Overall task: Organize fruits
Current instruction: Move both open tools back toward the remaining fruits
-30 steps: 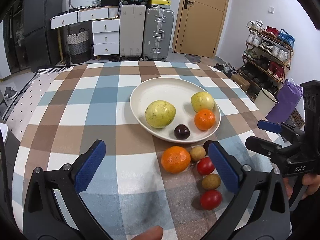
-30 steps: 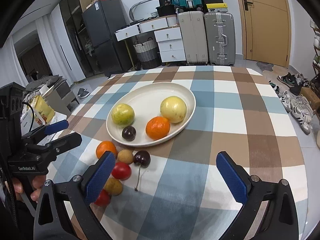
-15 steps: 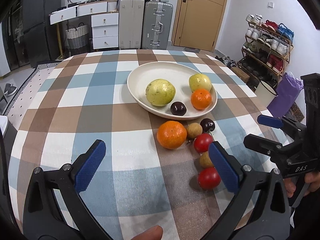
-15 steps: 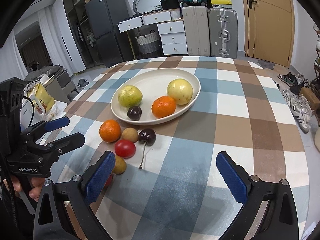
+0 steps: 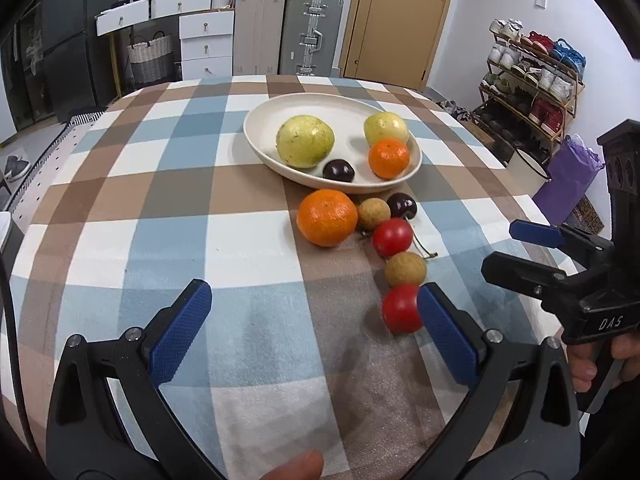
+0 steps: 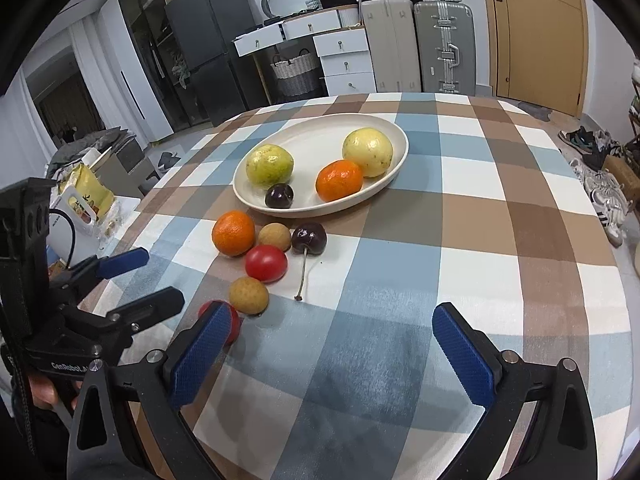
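A cream oval plate (image 5: pixel 264 120) (image 6: pixel 320 132) holds two yellow-green guavas (image 5: pixel 305 141), a small orange (image 5: pixel 389 158) and a dark cherry (image 5: pixel 338 170). In front of it on the checked cloth lie an orange (image 5: pixel 327 217) (image 6: pixel 233 233), two brown longans (image 5: pixel 373 213) (image 5: pixel 405 269), two red tomatoes (image 5: pixel 392 237) (image 5: pixel 401 308) and a stemmed cherry (image 5: pixel 401 205) (image 6: pixel 308 238). My left gripper (image 5: pixel 312 320) stands open, its right pad beside the nearest tomato. My right gripper (image 6: pixel 332 344) is open above bare cloth, with the nearest tomato (image 6: pixel 232 322) partly hidden behind its left pad.
The round table's far edge curves past the plate. Suitcases (image 5: pixel 312 32), white drawers (image 5: pixel 204 44) and a door (image 5: pixel 392 20) stand beyond it. A shoe rack (image 5: pixel 532 80) is at the right, and a yellow bag (image 6: pixel 84 196) sits low at the left.
Both grippers have drawn back toward the near side of the table, so the plate and loose fruit sit farther ahead. Both stayed open. No fruit has moved.
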The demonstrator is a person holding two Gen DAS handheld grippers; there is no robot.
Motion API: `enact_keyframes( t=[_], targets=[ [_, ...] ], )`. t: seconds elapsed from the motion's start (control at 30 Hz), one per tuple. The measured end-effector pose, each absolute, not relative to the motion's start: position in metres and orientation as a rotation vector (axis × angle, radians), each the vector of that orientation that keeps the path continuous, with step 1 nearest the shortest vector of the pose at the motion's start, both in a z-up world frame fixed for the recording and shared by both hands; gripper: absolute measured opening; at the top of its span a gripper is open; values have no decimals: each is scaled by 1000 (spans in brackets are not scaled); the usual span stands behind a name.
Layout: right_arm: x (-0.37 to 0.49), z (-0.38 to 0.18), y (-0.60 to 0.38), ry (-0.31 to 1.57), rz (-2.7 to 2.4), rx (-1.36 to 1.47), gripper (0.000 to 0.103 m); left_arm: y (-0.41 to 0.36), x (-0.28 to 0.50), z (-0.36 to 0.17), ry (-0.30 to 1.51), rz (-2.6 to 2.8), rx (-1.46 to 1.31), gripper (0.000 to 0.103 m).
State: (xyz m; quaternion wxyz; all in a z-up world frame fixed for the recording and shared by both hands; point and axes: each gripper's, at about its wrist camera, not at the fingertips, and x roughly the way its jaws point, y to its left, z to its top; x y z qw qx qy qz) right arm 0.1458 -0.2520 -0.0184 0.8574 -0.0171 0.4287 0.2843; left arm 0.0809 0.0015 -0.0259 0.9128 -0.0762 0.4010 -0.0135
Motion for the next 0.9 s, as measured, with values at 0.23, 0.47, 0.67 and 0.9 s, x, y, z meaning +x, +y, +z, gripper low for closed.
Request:
enact_keyframes(
  t=[0.23,0.47,0.67,0.9],
  targets=[
    [139,-23,-254,909,607,-42,103,-11,82,-35,849,-27,-150,102],
    [140,-27,-255,914,616,-29,103,-21,85,-41,887,-95,-134,98],
    [140,-29,-258,913,609,-23,103,-32,88,-48,911,-163,-121,81],
    [142,-31,-264,915,598,-9,103,-41,89,-48,904,-197,-100,66]
  ],
)
